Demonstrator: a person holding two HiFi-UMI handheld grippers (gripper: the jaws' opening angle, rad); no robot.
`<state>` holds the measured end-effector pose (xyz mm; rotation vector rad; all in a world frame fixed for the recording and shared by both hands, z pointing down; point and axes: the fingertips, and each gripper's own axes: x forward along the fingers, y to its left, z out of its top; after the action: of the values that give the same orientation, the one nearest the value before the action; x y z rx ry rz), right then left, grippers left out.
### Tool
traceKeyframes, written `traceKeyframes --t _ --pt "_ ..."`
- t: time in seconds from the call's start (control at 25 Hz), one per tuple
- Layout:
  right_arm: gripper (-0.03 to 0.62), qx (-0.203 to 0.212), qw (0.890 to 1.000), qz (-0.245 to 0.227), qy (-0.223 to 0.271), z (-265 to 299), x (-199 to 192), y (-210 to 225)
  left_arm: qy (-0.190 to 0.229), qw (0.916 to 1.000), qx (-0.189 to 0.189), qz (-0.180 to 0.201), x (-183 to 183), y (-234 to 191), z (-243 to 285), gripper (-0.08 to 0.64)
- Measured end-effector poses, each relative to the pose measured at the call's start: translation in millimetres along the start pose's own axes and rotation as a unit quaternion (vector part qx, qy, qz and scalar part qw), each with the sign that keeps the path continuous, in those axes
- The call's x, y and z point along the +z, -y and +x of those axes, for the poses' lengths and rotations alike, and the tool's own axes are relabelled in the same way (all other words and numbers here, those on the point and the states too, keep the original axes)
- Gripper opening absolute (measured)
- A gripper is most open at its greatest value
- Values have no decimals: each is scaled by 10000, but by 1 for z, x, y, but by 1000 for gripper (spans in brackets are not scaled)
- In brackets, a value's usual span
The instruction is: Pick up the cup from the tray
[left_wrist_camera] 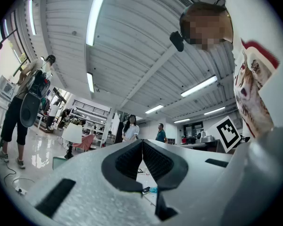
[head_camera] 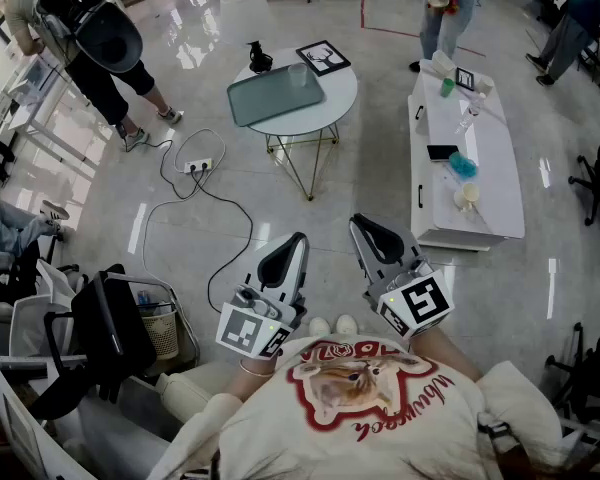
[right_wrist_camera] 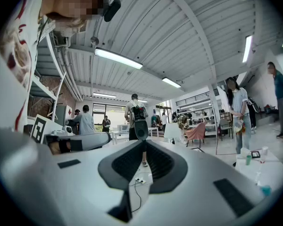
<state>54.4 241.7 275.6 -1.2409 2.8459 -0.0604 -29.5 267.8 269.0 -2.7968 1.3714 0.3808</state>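
A grey-green tray [head_camera: 270,98] lies on a small round white table [head_camera: 335,103] across the floor from me. A pale see-through shape at the tray's far right corner looks like the cup [head_camera: 300,74], but it is too faint to be sure. Both grippers are held close to my chest, far from the table, and point toward it. My left gripper [head_camera: 294,242] is shut with nothing in it, and its pads [left_wrist_camera: 132,159] meet in the left gripper view. My right gripper [head_camera: 364,226] is shut and empty too, its pads [right_wrist_camera: 156,161] closed together.
A black object [head_camera: 259,60] and a framed picture [head_camera: 323,57] share the round table. At the right stands a long white table [head_camera: 500,193] with small items. A power strip [head_camera: 198,166] and cable lie on the floor. A black chair [head_camera: 105,333] is at my left. People stand at the back.
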Motion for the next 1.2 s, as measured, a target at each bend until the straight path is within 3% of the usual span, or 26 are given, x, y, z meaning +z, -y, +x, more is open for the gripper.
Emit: traceKeyframes --t 0.72,1.2 --pt "44 -12 10000 26 11 -7 2 -2 -19 10000 0 -22 1 6 -2 14" --pt "44 -4 9998 176 93 -16 4 19 -38 10000 60 -6 -5 17 11 15"
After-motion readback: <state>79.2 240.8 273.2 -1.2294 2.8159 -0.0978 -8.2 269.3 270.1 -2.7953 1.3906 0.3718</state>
